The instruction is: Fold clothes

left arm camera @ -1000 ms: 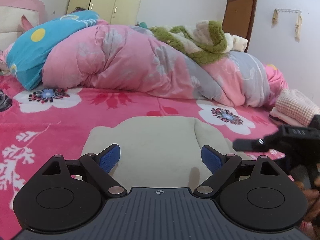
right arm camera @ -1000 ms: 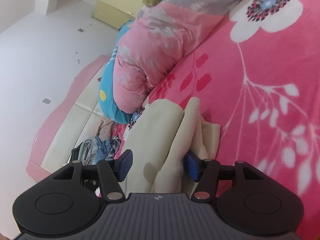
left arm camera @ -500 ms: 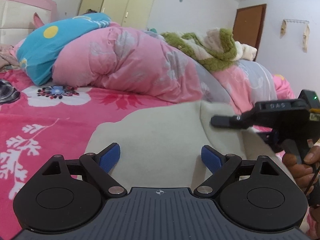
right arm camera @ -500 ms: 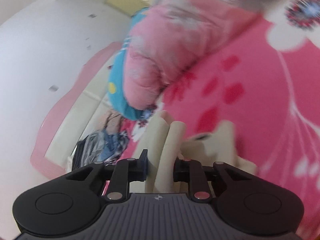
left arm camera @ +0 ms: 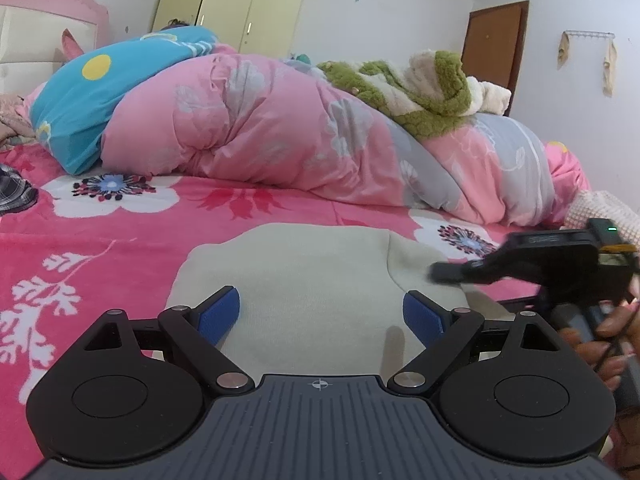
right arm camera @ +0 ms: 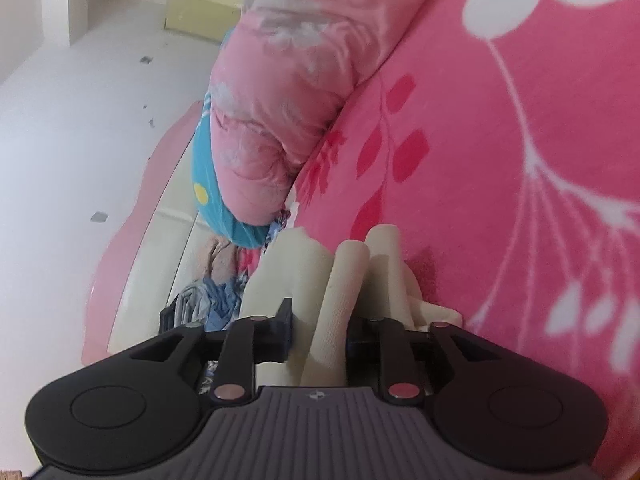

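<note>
A cream garment (left arm camera: 312,272) lies flat on the pink flowered bedspread (left arm camera: 120,248). My left gripper (left arm camera: 322,312) hovers over its near edge, blue pads wide apart and open, nothing pinched. My right gripper (left arm camera: 438,272) comes in from the right, held by a hand (left arm camera: 600,336), at the garment's right edge. In the right wrist view a raised fold of the cream garment (right arm camera: 340,292) stands between the jaws of the right gripper (right arm camera: 320,334). Those jaws are opening, with the pads still touching the fold.
A rolled pink quilt (left arm camera: 260,128) and a blue pillow (left arm camera: 88,92) lie across the bed behind the garment, with a green fleece blanket (left arm camera: 424,92) on top. A knitted cream item (left arm camera: 600,212) sits far right, and dark checked cloth (left arm camera: 16,194) far left. Crumpled blue clothes (right arm camera: 216,304) lie by the headboard.
The right gripper's jaws narrowed onto a fold of the cream garment, raised its right side, then sank lower again. The left gripper kept still and open.
</note>
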`<state>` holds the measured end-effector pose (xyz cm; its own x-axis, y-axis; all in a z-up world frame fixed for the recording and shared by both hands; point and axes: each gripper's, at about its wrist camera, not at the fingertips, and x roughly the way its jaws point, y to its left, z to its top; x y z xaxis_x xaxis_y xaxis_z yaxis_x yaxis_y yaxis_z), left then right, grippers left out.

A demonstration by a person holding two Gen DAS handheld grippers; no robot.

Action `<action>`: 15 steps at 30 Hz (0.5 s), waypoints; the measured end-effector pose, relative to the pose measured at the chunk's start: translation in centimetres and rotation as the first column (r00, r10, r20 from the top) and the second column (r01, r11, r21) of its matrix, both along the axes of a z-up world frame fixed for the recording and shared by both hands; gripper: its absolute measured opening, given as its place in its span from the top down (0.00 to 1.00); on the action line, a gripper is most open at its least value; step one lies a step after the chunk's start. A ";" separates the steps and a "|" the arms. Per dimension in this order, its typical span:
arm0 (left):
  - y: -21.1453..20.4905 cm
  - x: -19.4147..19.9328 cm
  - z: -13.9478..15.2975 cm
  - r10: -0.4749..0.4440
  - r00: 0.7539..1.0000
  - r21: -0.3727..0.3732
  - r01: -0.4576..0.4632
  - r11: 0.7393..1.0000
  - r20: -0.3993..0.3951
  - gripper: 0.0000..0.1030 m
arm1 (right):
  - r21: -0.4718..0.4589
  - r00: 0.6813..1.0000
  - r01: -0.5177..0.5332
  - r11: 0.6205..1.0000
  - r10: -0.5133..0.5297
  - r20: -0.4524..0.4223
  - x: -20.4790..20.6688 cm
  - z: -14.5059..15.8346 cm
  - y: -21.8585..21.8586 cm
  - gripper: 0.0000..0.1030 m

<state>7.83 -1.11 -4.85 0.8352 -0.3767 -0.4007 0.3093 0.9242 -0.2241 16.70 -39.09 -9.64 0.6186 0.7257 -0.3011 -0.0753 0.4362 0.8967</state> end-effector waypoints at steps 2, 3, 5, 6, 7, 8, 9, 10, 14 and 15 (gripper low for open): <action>0.1 -0.3 0.4 -0.013 1.000 -0.004 0.013 1.000 0.002 0.13 | -0.026 0.999 0.030 0.999 -0.030 0.015 -1.5 1.0 -0.7 0.57; 0.0 -0.7 0.6 -0.031 0.999 -0.003 0.031 1.000 0.007 0.13 | -0.035 0.999 0.046 0.998 -0.045 0.025 -2.6 1.5 -1.1 0.56; -0.3 -1.4 0.9 -0.072 0.997 0.007 0.072 0.997 0.014 0.13 | -0.040 0.996 0.078 0.996 -0.076 0.047 -5.5 2.2 -2.0 0.56; -0.6 -1.8 1.1 -0.090 0.996 0.017 0.090 0.996 0.017 0.13 | -0.030 0.994 0.092 0.995 -0.091 0.056 -7.2 2.3 -2.3 0.56; -1.0 -2.2 1.2 -0.109 0.994 0.027 0.108 0.994 0.021 0.13 | -0.023 0.993 0.104 0.994 -0.103 0.059 -8.8 2.2 -2.4 0.56; -1.3 -2.6 1.4 -0.127 0.992 0.038 0.126 0.991 0.024 0.13 | -0.017 0.992 0.115 0.993 -0.114 0.060 -10.4 2.1 -2.3 0.56; -1.7 -3.0 1.5 -0.146 0.989 0.049 0.144 0.988 0.026 0.13 | -0.011 0.990 0.126 0.992 -0.125 0.061 -11.9 2.0 -2.3 0.57; -2.0 -3.4 1.6 -0.162 0.986 0.058 0.161 0.985 0.027 0.13 | -0.008 0.989 0.134 0.991 -0.134 0.055 -13.1 1.8 -2.1 0.57; -3.5 -4.6 1.5 -0.207 0.978 0.102 0.206 0.973 0.005 0.13 | 0.015 0.989 0.149 0.989 -0.149 0.016 -16.2 0.2 -0.8 0.61; -3.8 -4.8 1.4 -0.212 0.977 0.109 0.211 0.971 -0.003 0.13 | 0.018 0.989 0.144 0.989 -0.145 0.004 -16.4 -0.3 -0.4 0.66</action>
<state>3.07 -4.89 -3.47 0.7445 -0.5003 -0.4421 0.5022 0.8560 -0.1231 0.27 -39.51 -9.96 0.7188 0.6337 -0.2860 -0.0170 0.4272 0.9040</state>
